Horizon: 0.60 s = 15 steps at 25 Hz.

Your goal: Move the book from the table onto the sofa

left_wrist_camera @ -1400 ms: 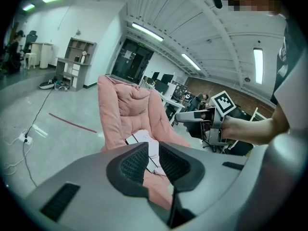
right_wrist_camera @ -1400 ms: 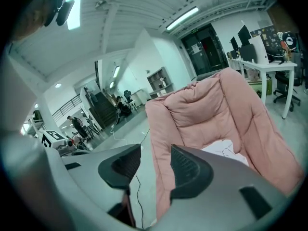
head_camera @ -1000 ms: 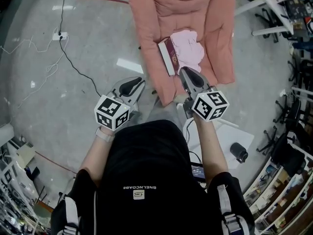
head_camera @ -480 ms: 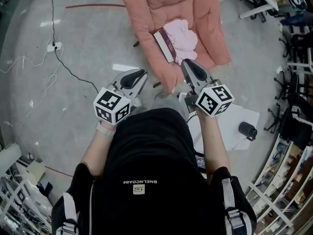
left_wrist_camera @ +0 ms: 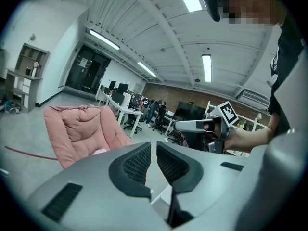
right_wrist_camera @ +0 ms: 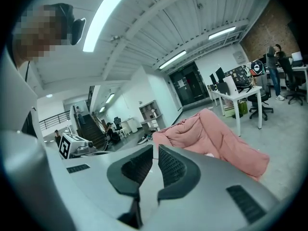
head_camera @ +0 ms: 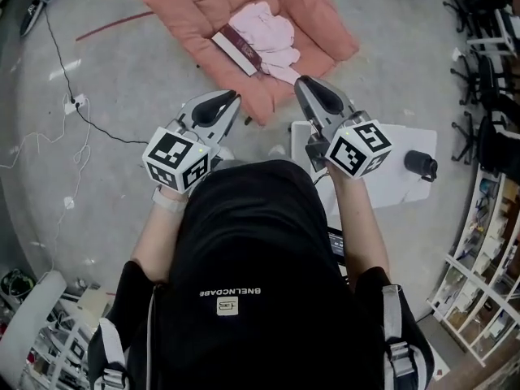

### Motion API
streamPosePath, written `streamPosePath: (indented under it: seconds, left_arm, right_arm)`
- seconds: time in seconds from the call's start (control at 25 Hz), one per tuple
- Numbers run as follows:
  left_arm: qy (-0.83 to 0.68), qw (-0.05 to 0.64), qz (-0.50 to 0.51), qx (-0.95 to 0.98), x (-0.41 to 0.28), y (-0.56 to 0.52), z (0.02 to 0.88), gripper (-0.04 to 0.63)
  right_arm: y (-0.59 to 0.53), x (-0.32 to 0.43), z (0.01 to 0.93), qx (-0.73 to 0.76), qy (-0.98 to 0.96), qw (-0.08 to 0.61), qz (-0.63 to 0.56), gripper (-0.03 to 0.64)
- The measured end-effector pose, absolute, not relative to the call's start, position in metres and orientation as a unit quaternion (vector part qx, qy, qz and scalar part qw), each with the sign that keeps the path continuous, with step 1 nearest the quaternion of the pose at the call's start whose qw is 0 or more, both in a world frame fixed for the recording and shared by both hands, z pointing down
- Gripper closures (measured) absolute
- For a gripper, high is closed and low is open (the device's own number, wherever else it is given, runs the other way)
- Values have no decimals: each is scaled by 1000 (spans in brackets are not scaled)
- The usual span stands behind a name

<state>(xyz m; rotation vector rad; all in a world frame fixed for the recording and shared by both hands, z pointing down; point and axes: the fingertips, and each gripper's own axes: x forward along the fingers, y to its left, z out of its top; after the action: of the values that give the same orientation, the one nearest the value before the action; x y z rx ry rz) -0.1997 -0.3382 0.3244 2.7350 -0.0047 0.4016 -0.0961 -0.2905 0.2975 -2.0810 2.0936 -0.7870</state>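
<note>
The book (head_camera: 237, 49), dark red with a white page edge, lies on the seat of the pink sofa (head_camera: 187, 6), beside a pale pink cloth (head_camera: 268, 31). My left gripper (head_camera: 231, 96) is held in front of my chest, short of the sofa's near edge, with its jaws drawn to a thin slit and nothing between them (left_wrist_camera: 153, 150). To its right, my right gripper (head_camera: 302, 82) is also shut and empty (right_wrist_camera: 155, 153). Both point toward the sofa (left_wrist_camera: 82, 129) (right_wrist_camera: 216, 134), well apart from the book. Each gripper view shows the other gripper (left_wrist_camera: 192, 125) (right_wrist_camera: 77, 146) alongside.
A white table (head_camera: 390, 149) stands at my right with a black cup (head_camera: 421, 163) on it. Cables (head_camera: 81, 112) trail over the grey floor at left. Office chairs (head_camera: 487, 71) and shelves line the right side; desks and people are in the far room.
Both grippers have drawn back from the sofa and risen toward my chest. The sofa with the book has slid up and left in the head view. The book stays on the seat.
</note>
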Motion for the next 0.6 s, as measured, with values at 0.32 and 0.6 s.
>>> streamPosePath:
  seconds: [0.32,0.6]
  left_arm:
    - [56,168,166,970,-141,-264,307,555]
    - [105,151,180,966,-114,-210,299,565]
  right_arm:
    - [-206,-57,281,-701,663,39,-260,563]
    - [-156,-39,276,-713,652,38,-255,563]
